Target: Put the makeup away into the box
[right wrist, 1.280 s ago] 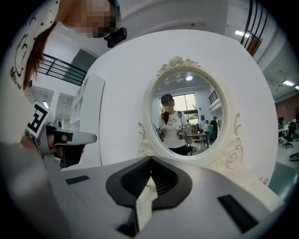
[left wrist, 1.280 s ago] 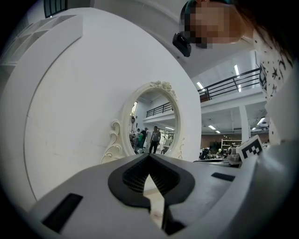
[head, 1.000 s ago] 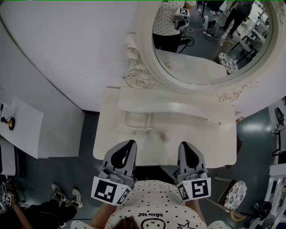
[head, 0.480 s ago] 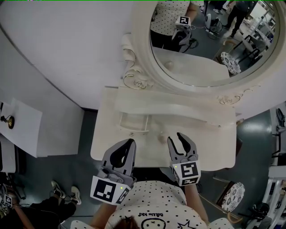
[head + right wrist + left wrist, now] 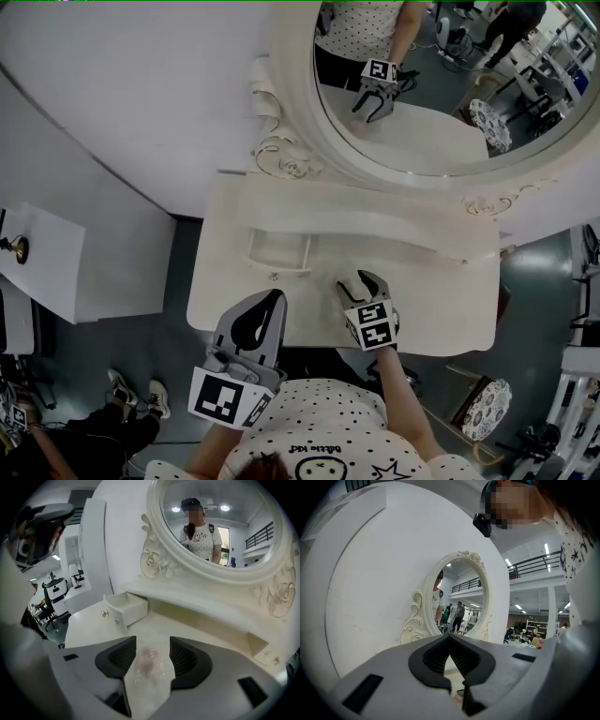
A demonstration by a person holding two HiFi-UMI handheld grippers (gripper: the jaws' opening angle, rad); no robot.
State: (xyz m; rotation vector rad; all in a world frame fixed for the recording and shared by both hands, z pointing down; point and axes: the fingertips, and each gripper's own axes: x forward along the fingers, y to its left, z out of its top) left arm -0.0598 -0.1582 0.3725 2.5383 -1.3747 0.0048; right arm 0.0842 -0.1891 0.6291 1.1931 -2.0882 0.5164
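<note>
A small clear, pinkish makeup piece (image 5: 149,662) lies on the white dressing table (image 5: 225,272). My right gripper (image 5: 153,641) points down at it with its jaws opening. The piece sits between the pads, which stand apart from it on both sides. In the head view the right gripper (image 5: 361,281) covers that spot near the table's front edge. A small white drawer (image 5: 278,251) stands pulled open and empty, to the left of and beyond the right gripper; the drawer (image 5: 125,609) also shows there. My left gripper (image 5: 275,298) hovers shut and empty at the table's front edge, left of the right one.
An oval mirror (image 5: 422,84) in an ornate white frame rises behind the table, above a raised shelf (image 5: 375,225). A curved white wall (image 5: 122,112) stands to the left. A person's shoes (image 5: 131,389) show on the floor at lower left.
My right gripper has swung forward and down from beside the person's body to the tabletop, and its jaws have opened around the makeup piece. The left gripper has hardly moved.
</note>
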